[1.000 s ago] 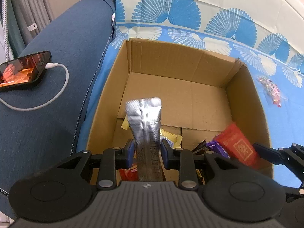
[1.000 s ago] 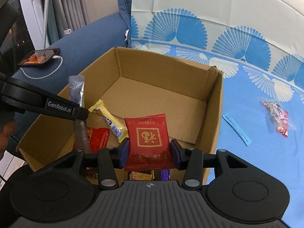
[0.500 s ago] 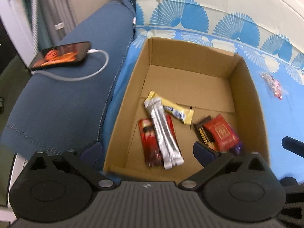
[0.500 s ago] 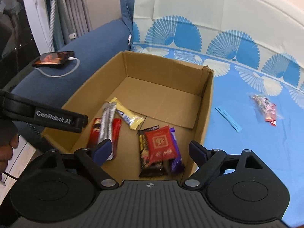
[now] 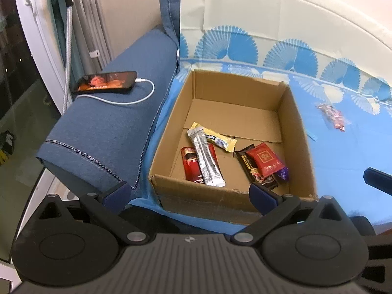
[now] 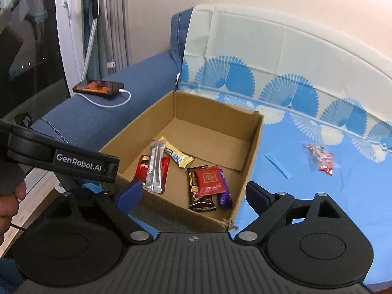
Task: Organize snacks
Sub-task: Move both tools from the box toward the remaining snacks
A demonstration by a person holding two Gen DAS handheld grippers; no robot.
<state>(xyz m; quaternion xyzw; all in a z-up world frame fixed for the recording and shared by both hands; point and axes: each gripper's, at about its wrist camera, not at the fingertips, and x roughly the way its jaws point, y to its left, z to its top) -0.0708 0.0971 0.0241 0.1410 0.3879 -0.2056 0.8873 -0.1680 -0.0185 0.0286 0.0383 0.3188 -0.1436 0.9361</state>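
Lying in the cardboard box [image 5: 296, 122] near its front wall: silver stick pack [image 5: 205, 156] across a red packet [image 5: 189, 163], red square sachet [image 6: 210, 180] on dark bars. Both my grippers, left [image 5: 188, 193] and right [image 6: 193, 193], just opened wide, empty. Clear candy bag [image 6: 319, 158] sits outside on the blue cloth [image 6: 318, 196].

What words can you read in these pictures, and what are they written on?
"GenRobot.AI": white letters on the black arm of the left gripper, seen in the right wrist view.

The red packet bears a gold emblem, too small to read.

The print on the silver stick packet, the yellow bar and the black packet is too blurred to read.

The phone shows a picture, no readable words.
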